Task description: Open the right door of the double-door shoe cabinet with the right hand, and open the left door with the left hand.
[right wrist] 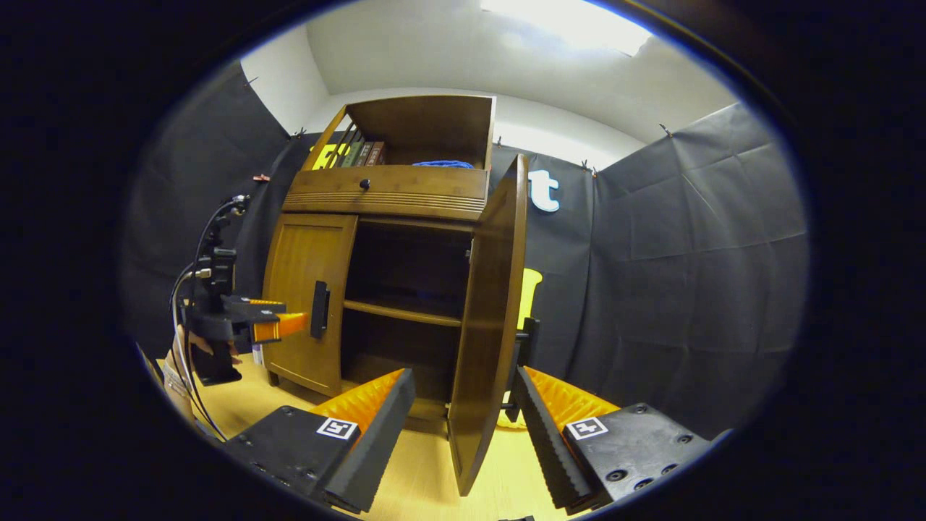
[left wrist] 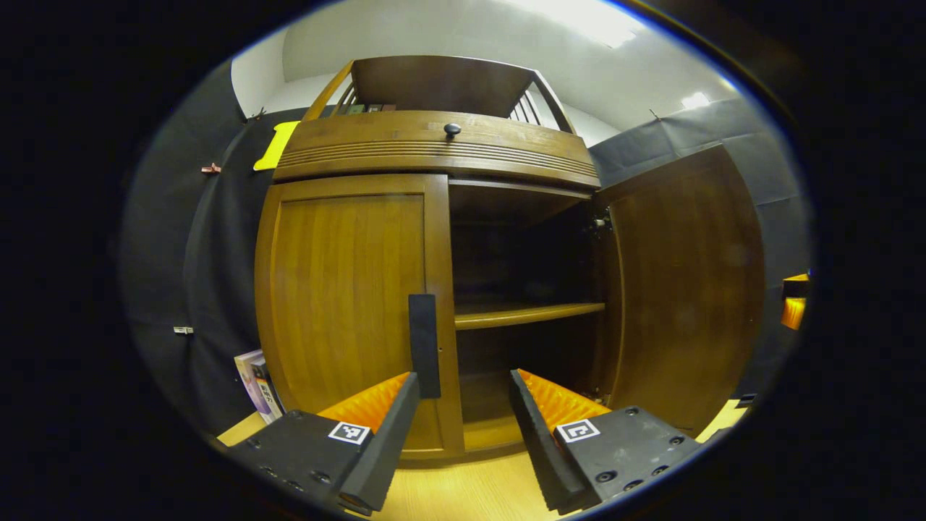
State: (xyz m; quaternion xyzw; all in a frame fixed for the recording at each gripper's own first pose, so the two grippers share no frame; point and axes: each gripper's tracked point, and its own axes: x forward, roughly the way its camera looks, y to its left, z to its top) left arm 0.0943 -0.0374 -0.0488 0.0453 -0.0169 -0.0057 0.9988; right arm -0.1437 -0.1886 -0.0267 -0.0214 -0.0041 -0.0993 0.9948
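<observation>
The brown wooden shoe cabinet (left wrist: 434, 148) has its left door (left wrist: 347, 289) closed, with a dark vertical handle (left wrist: 424, 340) on its inner edge. The right door (left wrist: 687, 289) stands swung wide open. My left gripper (left wrist: 463, 427) is open and its left fingertip sits just at the handle's lower end. In the right gripper view, the left gripper (right wrist: 286, 324) points at that handle (right wrist: 320, 310), held by a hand (right wrist: 206, 354). My right gripper (right wrist: 463, 412) is open, and the open door's free edge (right wrist: 492, 311) stands between its fingers without being pressed.
Inside the cabinet, a shelf (left wrist: 528, 315) crosses a dark space. Above the doors is a drawer with a round knob (left wrist: 451, 129). Books (right wrist: 362, 153) and something blue (right wrist: 441, 164) lie on the top shelf. More books (left wrist: 255, 383) lean left of the cabinet on the wooden floor (left wrist: 463, 485).
</observation>
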